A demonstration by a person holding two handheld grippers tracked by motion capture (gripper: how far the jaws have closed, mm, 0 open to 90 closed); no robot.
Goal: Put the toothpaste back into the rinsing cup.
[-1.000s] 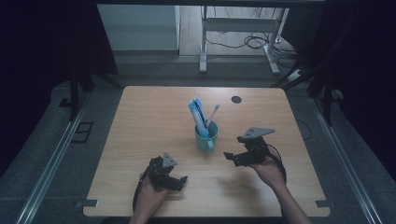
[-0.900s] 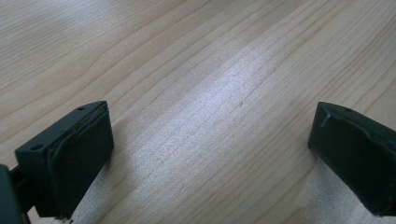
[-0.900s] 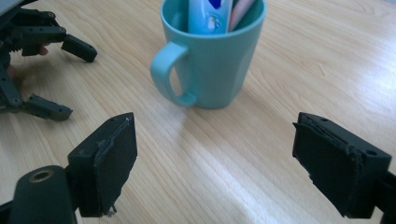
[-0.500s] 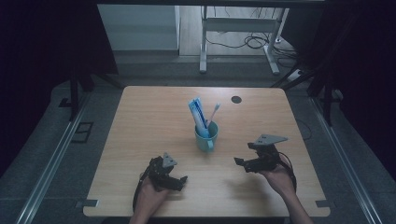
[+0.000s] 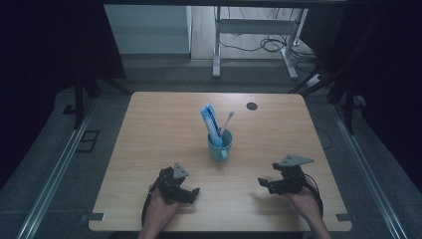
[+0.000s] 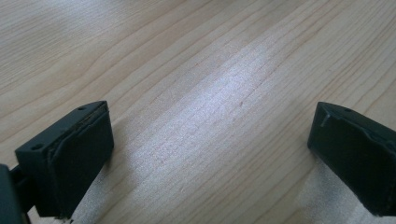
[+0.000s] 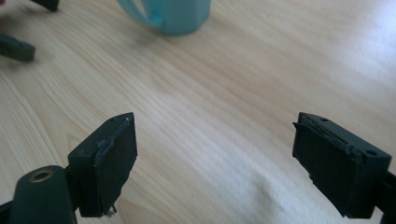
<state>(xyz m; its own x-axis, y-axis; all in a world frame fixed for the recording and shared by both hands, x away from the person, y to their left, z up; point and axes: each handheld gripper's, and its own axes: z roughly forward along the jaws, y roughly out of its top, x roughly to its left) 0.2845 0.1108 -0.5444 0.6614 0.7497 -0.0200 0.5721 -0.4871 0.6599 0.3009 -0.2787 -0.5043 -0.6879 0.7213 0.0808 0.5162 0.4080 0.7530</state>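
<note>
Here both tools rest low on the wooden surface (image 5: pixel 164 124), likely parked between moves. The left hand-held gripper (image 5: pixel 191 195) has its jaws spread wide with only bare wood between them. The right hand-held gripper (image 5: pixel 263 183) is likewise wide and holds nothing. Ahead of both, between them and well apart from either, stands one teal cup (image 5: pixel 220 146), its handle turned toward the person. Upright in it are one blue-and-white toothpaste tube (image 5: pixel 210 122) and one toothbrush (image 5: pixel 228 120), propped by the rim. One dark round mark (image 5: pixel 252 106) lies far beyond the cup.
</note>
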